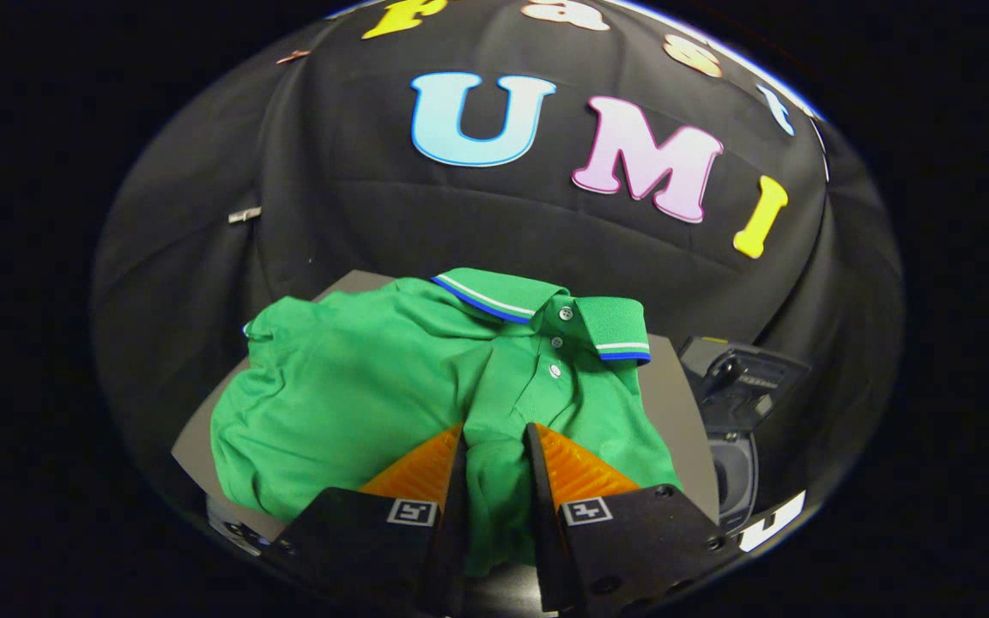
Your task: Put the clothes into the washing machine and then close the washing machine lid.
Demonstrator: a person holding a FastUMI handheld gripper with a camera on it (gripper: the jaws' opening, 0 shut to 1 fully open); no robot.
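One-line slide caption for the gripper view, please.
Gripper fingers pinch a fold of the green polo shirt on the grey table, washing machine alongside.

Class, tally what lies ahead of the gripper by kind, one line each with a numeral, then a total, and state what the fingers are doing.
Green polo shirt: 1
Washing machine: 1
Grey table: 1
Total: 3
The gripper has both fingers pressed on a fold of the shirt.

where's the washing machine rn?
Gripper view: the washing machine sits right of the green polo shirt, lid up. Gripper pinches the shirt's placket.
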